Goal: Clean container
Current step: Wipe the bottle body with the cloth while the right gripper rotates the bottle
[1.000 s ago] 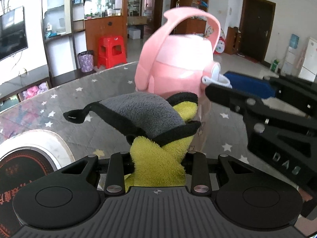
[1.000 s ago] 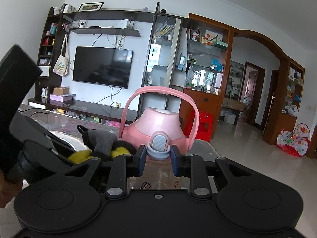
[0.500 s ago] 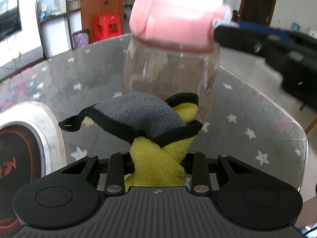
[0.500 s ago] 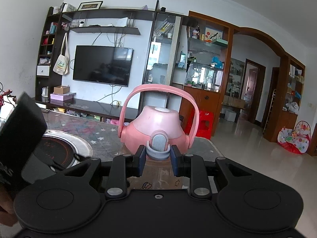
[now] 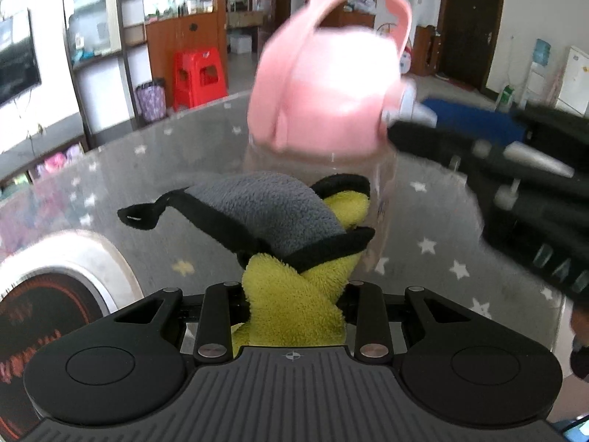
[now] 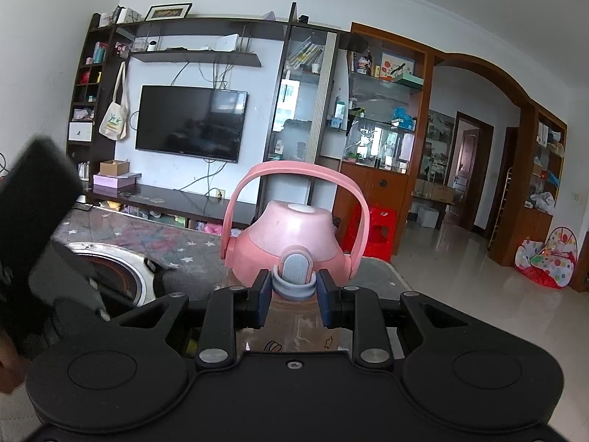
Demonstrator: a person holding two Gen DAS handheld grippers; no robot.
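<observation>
Bottle (image 6: 294, 316), clear-bodied with pink lid (image 5: 331, 95), is held upright over the star-patterned bench (image 5: 434, 228), clamped below the spout by the right tongs (image 6: 294, 296). Cloth (image 5: 291, 243), grey and yellow, is pinched in the left tongs (image 5: 294, 294), apparently touching the blurred bottle wall.

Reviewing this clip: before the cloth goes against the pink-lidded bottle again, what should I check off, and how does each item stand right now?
1. Left hand-held gripper clamped on the cloth: ok.
2. Right hand-held gripper gripping the bottle just below its pink lid: ok.
3. Bottle upright: ok in the right wrist view.
4. Cloth touching the clear bottle wall: cannot tell; it overlaps the bottle in the left wrist view, which is blurred.
5. Lid closed, handle up: ok.
6. Bottle resting on the table or lifted: cannot tell; its base is hidden.
</observation>
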